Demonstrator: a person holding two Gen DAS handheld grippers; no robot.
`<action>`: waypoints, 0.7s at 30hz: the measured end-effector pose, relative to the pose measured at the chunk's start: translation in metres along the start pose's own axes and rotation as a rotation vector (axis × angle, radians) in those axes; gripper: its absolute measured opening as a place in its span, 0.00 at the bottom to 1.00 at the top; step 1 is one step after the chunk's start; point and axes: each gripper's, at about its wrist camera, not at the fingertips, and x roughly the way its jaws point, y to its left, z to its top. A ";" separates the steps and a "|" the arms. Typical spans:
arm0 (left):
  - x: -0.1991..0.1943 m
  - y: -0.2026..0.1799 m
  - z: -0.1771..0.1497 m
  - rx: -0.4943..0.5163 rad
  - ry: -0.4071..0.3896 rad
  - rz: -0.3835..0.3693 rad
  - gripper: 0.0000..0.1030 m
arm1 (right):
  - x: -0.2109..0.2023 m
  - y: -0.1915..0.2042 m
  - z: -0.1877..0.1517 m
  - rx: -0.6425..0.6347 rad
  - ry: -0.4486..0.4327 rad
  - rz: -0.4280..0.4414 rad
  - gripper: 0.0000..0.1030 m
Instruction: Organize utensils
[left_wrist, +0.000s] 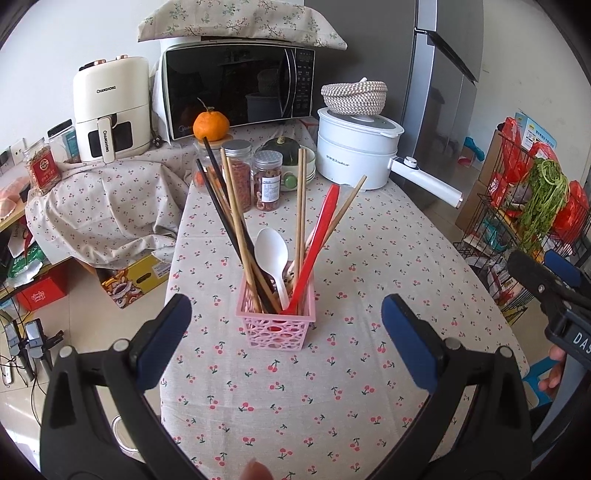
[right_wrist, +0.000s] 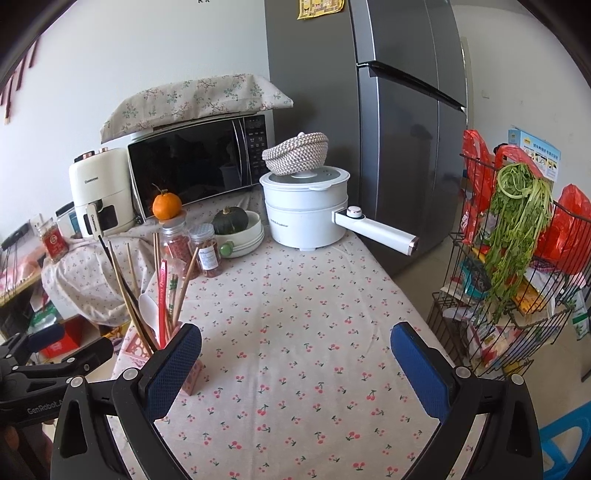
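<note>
Left wrist: my left gripper (left_wrist: 286, 332) is spread wide and empty, with the pink basket (left_wrist: 276, 328) of chopsticks (left_wrist: 236, 218) and spoons centred ahead. Right wrist: my right gripper (right_wrist: 295, 354) is wide and empty, basket (right_wrist: 192, 376) off left. Risk: clipping those leaning sticks tips the light basket.

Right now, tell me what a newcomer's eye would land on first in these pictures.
The pink utensil basket stands mid-table on the cherry-print tablecloth, bristling with chopsticks, a white spoon and a red spoon. Behind it sit a black microwave with an orange in front, and a white electric pot topped by a woven basket. Both tools, left and right, are open and empty.
</note>
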 end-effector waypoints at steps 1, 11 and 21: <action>0.000 -0.001 0.000 -0.001 0.001 -0.001 0.99 | 0.000 -0.001 0.001 0.001 0.000 0.004 1.00; 0.008 -0.009 0.006 -0.014 -0.005 0.016 0.99 | -0.001 -0.014 0.007 0.020 0.000 0.016 1.00; 0.013 -0.020 0.005 -0.012 0.017 0.007 0.99 | 0.004 -0.015 0.008 0.011 0.018 0.029 1.00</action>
